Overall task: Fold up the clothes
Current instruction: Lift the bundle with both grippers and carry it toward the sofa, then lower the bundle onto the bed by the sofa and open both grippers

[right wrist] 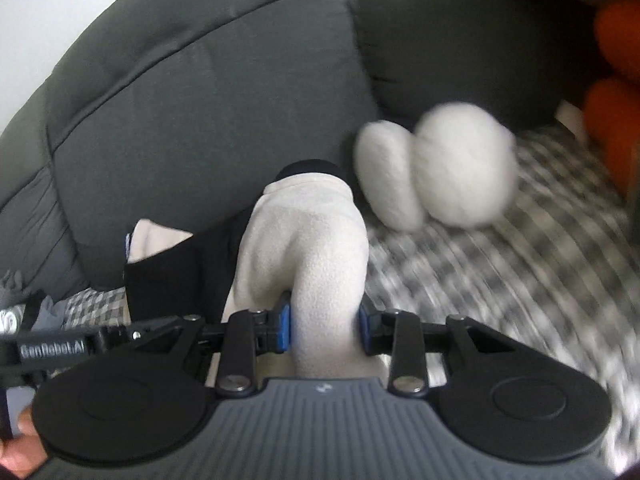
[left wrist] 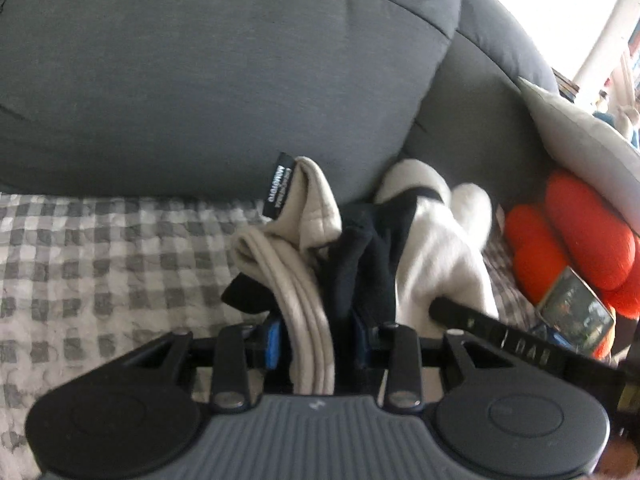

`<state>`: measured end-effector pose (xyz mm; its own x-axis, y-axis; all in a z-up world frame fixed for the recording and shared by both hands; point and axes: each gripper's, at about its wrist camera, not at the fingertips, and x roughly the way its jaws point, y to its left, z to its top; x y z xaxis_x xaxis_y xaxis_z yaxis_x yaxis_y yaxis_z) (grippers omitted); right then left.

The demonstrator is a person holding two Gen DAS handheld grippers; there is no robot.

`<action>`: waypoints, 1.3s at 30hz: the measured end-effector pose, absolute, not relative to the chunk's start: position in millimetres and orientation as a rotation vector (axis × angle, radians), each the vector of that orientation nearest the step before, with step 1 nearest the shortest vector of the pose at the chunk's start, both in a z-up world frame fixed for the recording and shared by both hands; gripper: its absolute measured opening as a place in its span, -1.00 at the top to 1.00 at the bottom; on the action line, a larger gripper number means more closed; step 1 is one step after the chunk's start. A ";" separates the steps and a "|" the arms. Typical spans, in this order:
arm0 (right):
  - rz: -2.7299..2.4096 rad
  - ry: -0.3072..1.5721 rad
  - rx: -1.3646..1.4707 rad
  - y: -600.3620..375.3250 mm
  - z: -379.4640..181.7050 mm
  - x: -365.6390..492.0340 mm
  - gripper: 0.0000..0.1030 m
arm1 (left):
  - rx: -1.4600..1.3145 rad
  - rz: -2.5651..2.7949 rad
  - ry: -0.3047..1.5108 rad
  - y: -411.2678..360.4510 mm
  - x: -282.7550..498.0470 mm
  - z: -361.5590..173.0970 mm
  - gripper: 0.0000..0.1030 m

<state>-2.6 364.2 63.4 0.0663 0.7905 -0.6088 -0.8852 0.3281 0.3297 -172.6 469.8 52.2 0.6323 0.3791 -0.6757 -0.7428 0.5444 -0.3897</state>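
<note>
A cream and black fleece garment [left wrist: 316, 240] hangs bunched over the checked blanket, with a black label sticking up. My left gripper [left wrist: 318, 344] is shut on its cream and black folds. My right gripper [right wrist: 324, 326] is shut on a cream fleece part of the same garment [right wrist: 308, 240]. The right gripper's black body also shows in the left wrist view [left wrist: 500, 340], close to the right of the left one. Two rounded cream ends [right wrist: 440, 168] of the garment dangle blurred beyond the right gripper.
A grey and white checked blanket [left wrist: 100, 248] covers the seat of a dark grey sofa [left wrist: 200, 80]. An orange plush cushion [left wrist: 576, 232], a light grey pillow [left wrist: 580, 144] and a phone-like screen [left wrist: 576, 312] lie at the right end.
</note>
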 end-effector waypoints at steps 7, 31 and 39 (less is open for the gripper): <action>1.243 0.923 -0.090 370.4 30.2 20.4 0.17 | -0.802 0.697 0.565 495.7 -174.4 19.6 0.31; 1.135 0.779 -0.005 340.9 48.9 5.1 0.07 | -0.536 0.763 0.506 478.0 -225.0 55.8 0.09; 1.175 0.738 -0.105 341.9 39.0 -15.2 0.07 | -0.237 0.661 0.454 446.3 -195.3 65.5 0.12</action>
